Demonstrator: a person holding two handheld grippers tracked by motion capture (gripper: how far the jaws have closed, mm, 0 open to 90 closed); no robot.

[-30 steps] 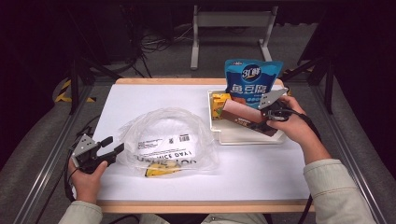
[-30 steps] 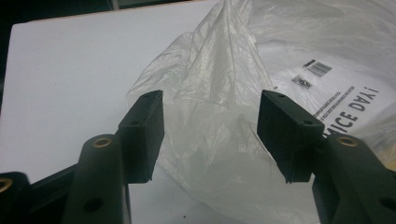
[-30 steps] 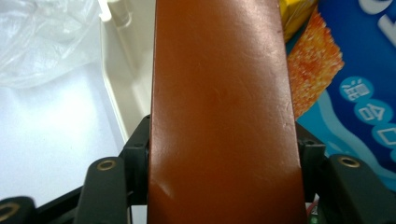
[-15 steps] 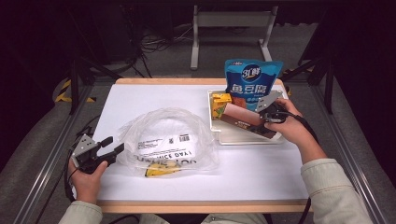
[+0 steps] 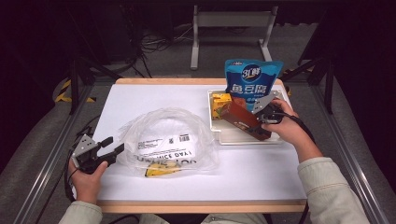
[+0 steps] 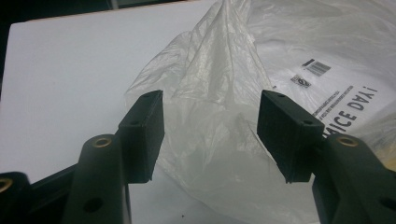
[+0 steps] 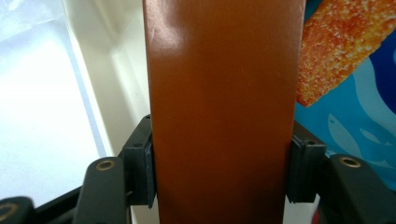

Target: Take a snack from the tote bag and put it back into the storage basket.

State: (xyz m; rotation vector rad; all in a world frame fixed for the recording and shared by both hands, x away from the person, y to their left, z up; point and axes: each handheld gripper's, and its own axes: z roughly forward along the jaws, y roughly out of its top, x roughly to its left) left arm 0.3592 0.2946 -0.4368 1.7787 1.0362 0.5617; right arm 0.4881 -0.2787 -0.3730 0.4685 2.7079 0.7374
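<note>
Brown box (image 5: 244, 122): it lay tilted across the white tray (image 5: 223, 136), at about two o'clock on the worktop (image 5: 154, 100), one end toward the yellow carton (image 5: 220, 103), the other end in my right gripper (image 7: 219, 175).
Right jaws: they stood closed on the box's two long sides, pads flat against the card, near one end of it.
Box, feel: I judged it stiff, smooth card with a slight gloss, so somewhat slippery; light to middling in weight, though I could not tell what it held.
Box, hold: squeezing across the narrow width suited it, since the sides were flat and parallel; a grip nearer the middle would have kept it from drooping.
Blue pouch (image 5: 252, 80): it stood upright at twelve o'clock from the box, against the tray's far rim, close enough to be knocked over by a careless lift.
Clear plastic bag (image 5: 166, 142): it lay crumpled and puffed at about eight o'clock on the worktop, printed lettering showing through.
Bag, feel: I judged it very light, limp and slick, apt to slide or bunch up; a pinch on a raised fold (image 6: 212, 70) at the edge looked the best hold.
Left gripper (image 6: 210, 135): my jaws stood well apart around the bag's edge, gripping nothing, film lying between the pads without being pressed.
</note>
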